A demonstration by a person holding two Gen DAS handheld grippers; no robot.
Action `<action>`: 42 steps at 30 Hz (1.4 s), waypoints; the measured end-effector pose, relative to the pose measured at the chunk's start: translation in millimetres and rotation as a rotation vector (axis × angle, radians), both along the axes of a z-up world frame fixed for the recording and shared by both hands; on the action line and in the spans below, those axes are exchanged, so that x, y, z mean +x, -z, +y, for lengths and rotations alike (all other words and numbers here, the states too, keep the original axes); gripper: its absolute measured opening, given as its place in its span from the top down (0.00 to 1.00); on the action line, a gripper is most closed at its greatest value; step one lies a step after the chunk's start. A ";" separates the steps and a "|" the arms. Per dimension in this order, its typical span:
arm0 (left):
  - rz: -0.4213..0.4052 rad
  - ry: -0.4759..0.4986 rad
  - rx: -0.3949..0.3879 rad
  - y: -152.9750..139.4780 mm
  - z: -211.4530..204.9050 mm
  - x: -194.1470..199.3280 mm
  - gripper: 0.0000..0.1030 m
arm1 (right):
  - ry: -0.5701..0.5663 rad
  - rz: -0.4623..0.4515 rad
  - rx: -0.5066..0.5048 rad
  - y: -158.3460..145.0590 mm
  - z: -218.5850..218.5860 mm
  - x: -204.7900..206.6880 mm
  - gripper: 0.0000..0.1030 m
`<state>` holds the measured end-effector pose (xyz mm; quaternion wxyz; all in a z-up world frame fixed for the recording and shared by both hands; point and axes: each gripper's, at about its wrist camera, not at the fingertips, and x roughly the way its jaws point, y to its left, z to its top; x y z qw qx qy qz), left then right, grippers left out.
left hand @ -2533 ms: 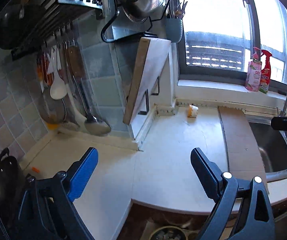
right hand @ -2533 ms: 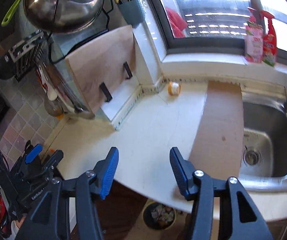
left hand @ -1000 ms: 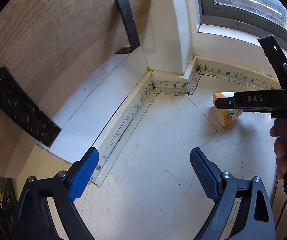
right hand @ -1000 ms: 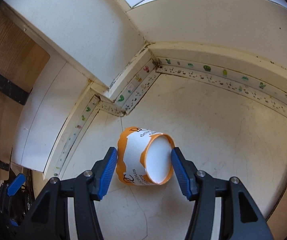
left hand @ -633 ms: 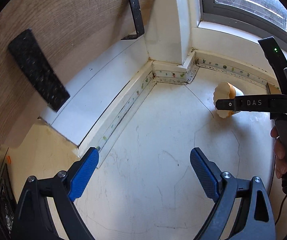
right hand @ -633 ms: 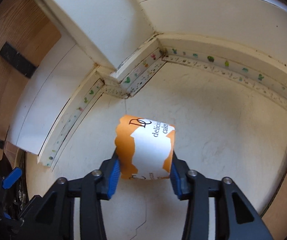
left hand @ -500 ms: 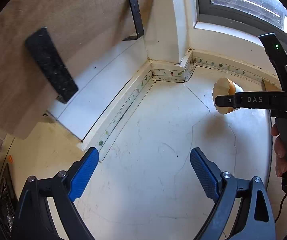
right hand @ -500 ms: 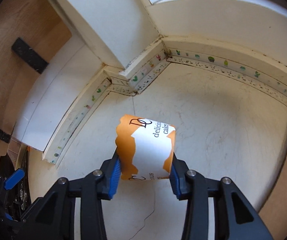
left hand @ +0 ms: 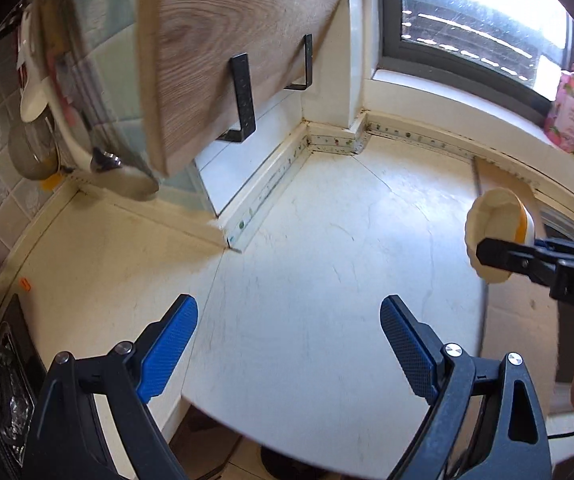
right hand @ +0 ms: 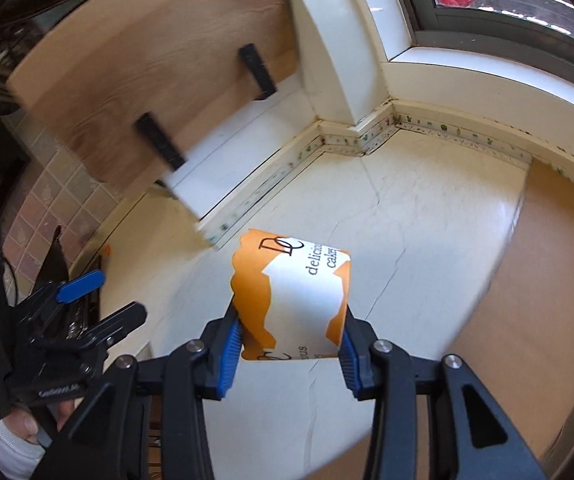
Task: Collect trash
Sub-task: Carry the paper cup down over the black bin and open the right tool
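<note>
The right tool (right hand: 291, 340) grips the paper cup (right hand: 293, 300) crosswise, lifted clear of the worktop (right hand: 427, 220), while the left tool (left hand: 287, 344) hangs wide and empty beside it.

Each tool is black plastic: the left tool (left hand: 289, 344) and right tool (right hand: 291, 346) carry textured blue pads (left hand: 405, 350) and silver screws (right hand: 381, 346). White lettering marks the housings. A white sleeve (right hand: 11, 440) shows at seven o'clock.
</note>
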<state>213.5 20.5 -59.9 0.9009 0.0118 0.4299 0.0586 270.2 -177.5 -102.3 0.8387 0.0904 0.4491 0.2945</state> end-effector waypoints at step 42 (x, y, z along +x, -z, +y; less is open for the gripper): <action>0.342 -0.036 -0.116 410.6 100.0 -236.8 0.01 | 0.124 0.425 -0.255 427.6 137.8 -238.0 0.54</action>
